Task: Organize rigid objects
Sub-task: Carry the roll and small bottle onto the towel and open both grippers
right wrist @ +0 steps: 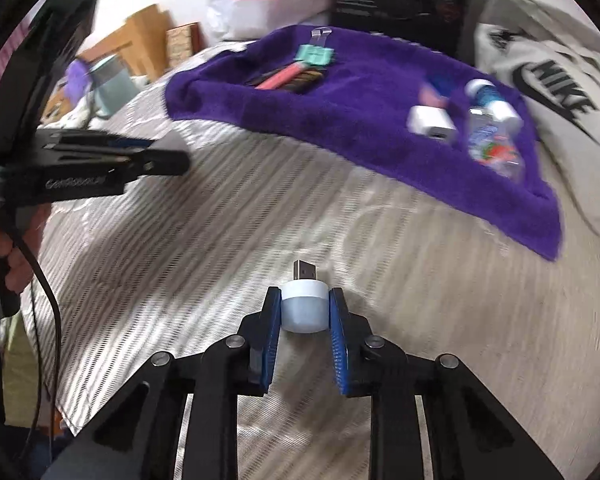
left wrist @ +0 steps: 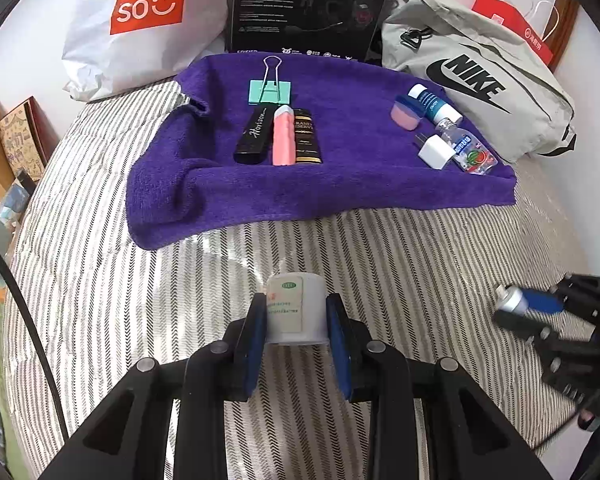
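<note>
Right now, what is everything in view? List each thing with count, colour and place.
Towel: 1, purple, on striped bed.
Binder clip: 1, mint, towel rear.
Flat items: 3, black, pink, black-gold, side by side below clip.
Charger: 1, white, towel right.
Small bottles: 2, towel right.
Pink pot: 1, beside bottles.
Bags: white, grey, red, behind.
White jar: 1, in left gripper.
USB light: 1, white, in right gripper.
</note>
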Available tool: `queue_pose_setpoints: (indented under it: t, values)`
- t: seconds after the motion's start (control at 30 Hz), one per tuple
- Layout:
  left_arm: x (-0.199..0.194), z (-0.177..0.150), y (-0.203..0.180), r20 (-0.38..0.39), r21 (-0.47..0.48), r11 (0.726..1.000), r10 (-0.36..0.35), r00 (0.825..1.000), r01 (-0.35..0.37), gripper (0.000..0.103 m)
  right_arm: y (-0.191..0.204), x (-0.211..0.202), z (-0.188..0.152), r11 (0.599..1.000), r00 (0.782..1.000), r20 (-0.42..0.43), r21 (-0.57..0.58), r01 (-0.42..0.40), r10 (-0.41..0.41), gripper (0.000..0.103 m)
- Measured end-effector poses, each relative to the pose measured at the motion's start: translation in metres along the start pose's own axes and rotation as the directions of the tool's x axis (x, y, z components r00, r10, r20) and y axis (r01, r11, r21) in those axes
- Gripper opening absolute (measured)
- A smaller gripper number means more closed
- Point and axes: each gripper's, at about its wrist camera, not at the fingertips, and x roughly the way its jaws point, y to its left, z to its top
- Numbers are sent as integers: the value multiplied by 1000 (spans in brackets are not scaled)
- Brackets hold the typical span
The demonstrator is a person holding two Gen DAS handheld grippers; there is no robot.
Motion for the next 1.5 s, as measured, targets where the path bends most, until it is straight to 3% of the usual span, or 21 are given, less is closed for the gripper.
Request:
queue_pose_setpoints:
  t: [0.17,0.6,1.1,1.5]
  values:
    - [5,0,-6,-9,23,999,24,1000,-24,28,-19,0,-9,995,994,-38,21,100,-100,23]
    - [13,1,-14,2,50,997,53,999,-53,28,-16,3,-17,991,991,-21,26,132,-131,23]
    - [-15,10,-1,30,-3,1000,-25,999,25,28,-32,-11,-8,995,997,0,60,73,-73,23]
    - [-33,38,-1,60,6,1000,-30,998,29,28,-49,-31,26,996,997,72,90,22,-28,23]
